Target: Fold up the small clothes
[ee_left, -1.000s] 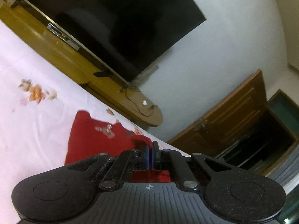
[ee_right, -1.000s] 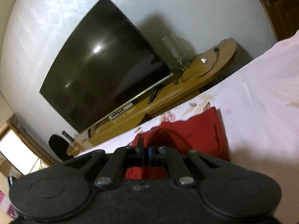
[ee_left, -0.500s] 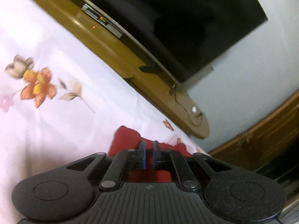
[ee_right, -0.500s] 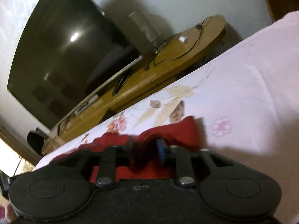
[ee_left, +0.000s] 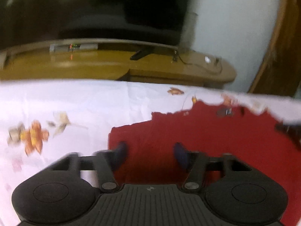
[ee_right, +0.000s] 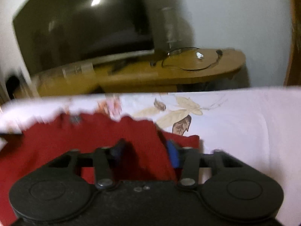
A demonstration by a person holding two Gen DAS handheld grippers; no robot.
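Both grippers have dropped toward the bed sheet (ee_left: 79, 101) and released the red garment (ee_left: 197, 141), now lying flat on it. Left gripper (ee_left: 149, 153) and right gripper (ee_right: 144, 151) stand parted, jaws lately narrowing, cloth between but unpinched. Advice: smooth the laid fold's edges before regrasping.
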